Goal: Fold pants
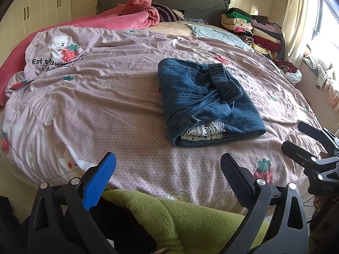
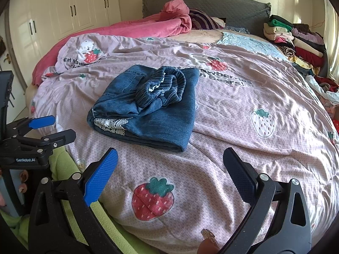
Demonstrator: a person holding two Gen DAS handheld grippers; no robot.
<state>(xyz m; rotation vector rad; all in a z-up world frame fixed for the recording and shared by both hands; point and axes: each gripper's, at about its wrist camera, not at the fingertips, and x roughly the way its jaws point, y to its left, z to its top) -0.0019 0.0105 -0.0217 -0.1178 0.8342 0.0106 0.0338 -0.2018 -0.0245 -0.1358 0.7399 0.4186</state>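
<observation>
- Both claws, the left gripper (image 1: 168, 165) and the right gripper (image 2: 170, 160), gape wide at frame bottom, holding nothing.
- Pants (image 1: 206, 101) lie folded mid-frame on the quilt (image 1: 106, 110).
- Soft, floppy denim, probably light; pinch the thick folded edge, not the loose waistband (image 2: 163, 86).

Sunlit bedroom (image 2: 233, 105), white wardrobes (image 2: 70, 10)

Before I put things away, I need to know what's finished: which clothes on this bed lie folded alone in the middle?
The blue denim pants, folded alone mid-quilt; the other folded clothes are stacked at the far corner.
</observation>
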